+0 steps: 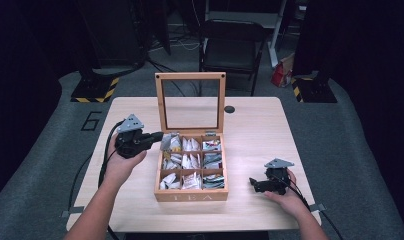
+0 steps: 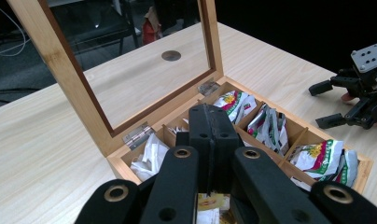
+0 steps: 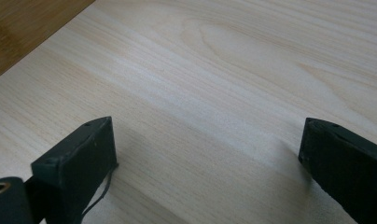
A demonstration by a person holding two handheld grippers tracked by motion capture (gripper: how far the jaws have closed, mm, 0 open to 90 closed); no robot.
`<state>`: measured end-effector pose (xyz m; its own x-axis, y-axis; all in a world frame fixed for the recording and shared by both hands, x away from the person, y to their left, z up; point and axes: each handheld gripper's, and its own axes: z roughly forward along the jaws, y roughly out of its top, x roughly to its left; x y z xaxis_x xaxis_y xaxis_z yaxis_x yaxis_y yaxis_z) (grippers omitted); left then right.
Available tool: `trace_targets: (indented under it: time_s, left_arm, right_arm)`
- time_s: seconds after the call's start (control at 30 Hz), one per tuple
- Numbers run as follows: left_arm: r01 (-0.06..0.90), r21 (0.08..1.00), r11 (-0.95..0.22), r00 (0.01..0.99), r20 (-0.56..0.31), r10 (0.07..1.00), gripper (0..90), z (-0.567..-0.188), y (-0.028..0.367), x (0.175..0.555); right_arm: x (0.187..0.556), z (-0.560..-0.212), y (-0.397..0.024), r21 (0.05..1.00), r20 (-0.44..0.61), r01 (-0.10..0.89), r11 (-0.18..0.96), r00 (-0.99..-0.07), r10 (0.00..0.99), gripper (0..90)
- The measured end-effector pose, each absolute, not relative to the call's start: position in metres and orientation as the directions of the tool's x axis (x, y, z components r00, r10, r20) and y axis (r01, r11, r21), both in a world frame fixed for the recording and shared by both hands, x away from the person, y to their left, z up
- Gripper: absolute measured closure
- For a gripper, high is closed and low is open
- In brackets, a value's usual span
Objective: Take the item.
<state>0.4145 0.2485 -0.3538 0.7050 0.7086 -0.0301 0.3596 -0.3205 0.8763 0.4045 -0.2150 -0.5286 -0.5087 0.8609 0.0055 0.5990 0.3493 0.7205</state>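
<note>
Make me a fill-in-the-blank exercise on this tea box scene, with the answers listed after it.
1. The wooden tea box has its glass lid standing ____.
2. The left tongs are ____ over the box's back left corner.
3. The right tongs have their jaws ____ above the bare table.
4. The box is split into ____ compartments of tea bags.

Missing words: open; shut; open; nine

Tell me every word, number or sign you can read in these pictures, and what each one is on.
"TEA": on the front wall of the wooden tea box, faint but legible.
"6": marked on the grey floor left of the table.
Yellow-and-black hazard stripes, no words: on the black stand bases on the floor.
Printing on the tea sachets: too small and blurred to read.
</note>
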Motion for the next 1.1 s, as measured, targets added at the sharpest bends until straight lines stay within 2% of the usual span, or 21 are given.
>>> trace_targets:
  time_s: [0.37, 1.1]
  left_arm:
    - [0.353, 0.884, -0.307, 0.683, -0.019, 0.730, 90.0, -0.349, 0.259, 0.413]
    - [0.376, 0.901, -0.215, 0.553, -0.032, 0.833, 90.0, -0.333, 0.330, 0.410]
  right_arm:
    - [0.405, -0.529, -0.215, 0.721, 0.006, 0.599, 0.349, -0.508, 0.861, 3.5]
    - [0.404, -0.529, -0.215, 0.721, 0.006, 0.600, 0.348, -0.508, 0.861, 3.5]
